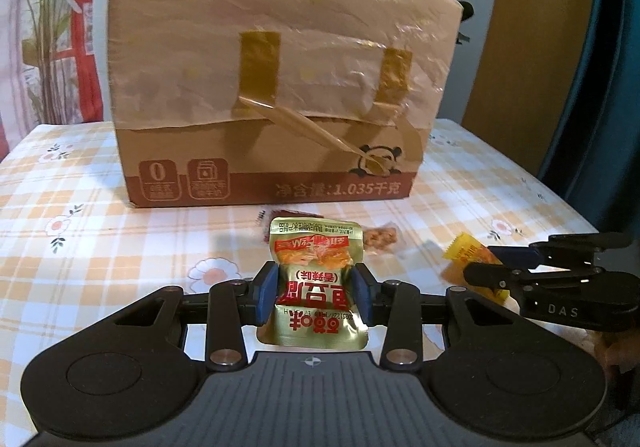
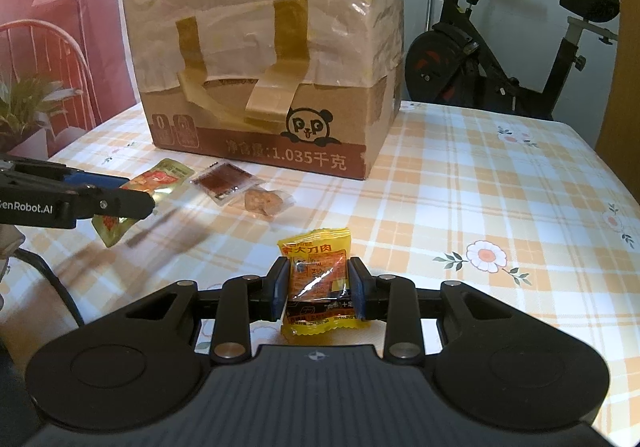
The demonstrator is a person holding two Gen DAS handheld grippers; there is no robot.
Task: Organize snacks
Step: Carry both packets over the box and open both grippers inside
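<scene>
My left gripper (image 1: 316, 293) is shut on a gold snack packet (image 1: 316, 275) and holds it above the checked tablecloth; it also shows in the right wrist view (image 2: 132, 199), with the gold packet (image 2: 160, 177). My right gripper (image 2: 318, 287) is shut on a yellow snack packet (image 2: 318, 279); the left wrist view shows that gripper (image 1: 492, 267) with the yellow packet (image 1: 464, 253). A dark red packet (image 2: 224, 181) and a clear packet of brown pieces (image 2: 264, 201) lie on the table before a taped cardboard box (image 2: 264, 59), seen also in the left wrist view (image 1: 276, 87).
The table carries an orange checked cloth with flowers (image 2: 480, 187). An exercise bike (image 2: 500, 43) stands behind the table at the right. Plants (image 2: 28, 107) stand at the left. The table's edges show at the right and left.
</scene>
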